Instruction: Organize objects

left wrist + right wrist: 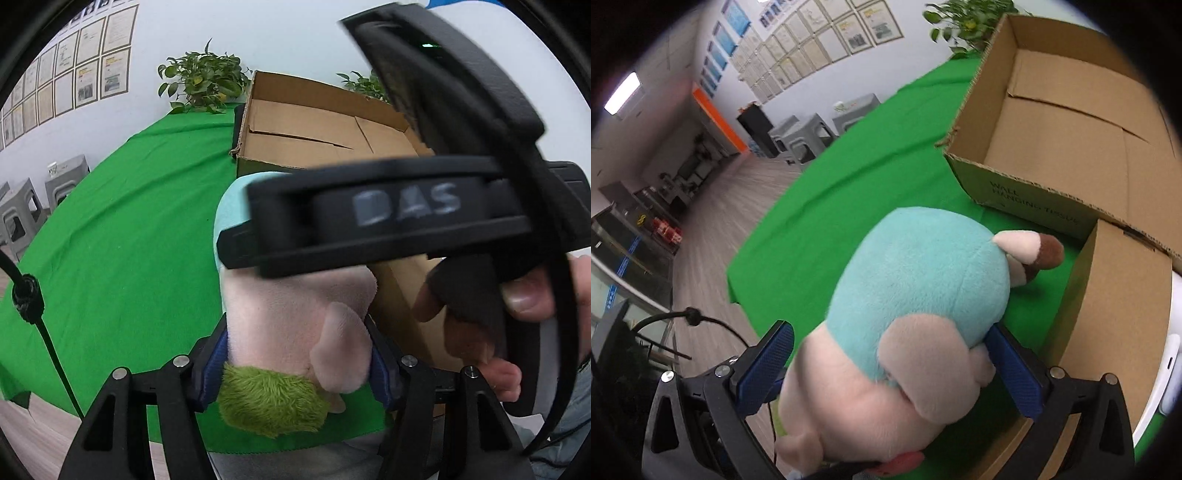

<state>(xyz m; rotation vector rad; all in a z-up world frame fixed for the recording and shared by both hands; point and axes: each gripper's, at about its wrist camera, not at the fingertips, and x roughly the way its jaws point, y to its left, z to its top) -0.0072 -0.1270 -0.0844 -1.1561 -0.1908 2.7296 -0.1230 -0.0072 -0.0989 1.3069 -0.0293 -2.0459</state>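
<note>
A plush pig toy [291,314] with a pink head, teal body and green tuft is held above the green cloth. My left gripper [295,354] is shut on its head, blue pads pressed on both sides. In the right wrist view the toy [916,295] sits between my right gripper's [897,362] blue pads [764,365], which stand wide apart; the right pad touches the body, the left one stands off. The right gripper's black body [388,214] crosses in front in the left wrist view. An open cardboard box [1071,147] lies just beyond the toy.
The box also shows in the left wrist view [317,125]. A folded-down box flap [1115,302] stands at the right. Green cloth [129,240] covers the table. Potted plants [203,77] stand behind the box, grey stools [809,136] on the floor at left.
</note>
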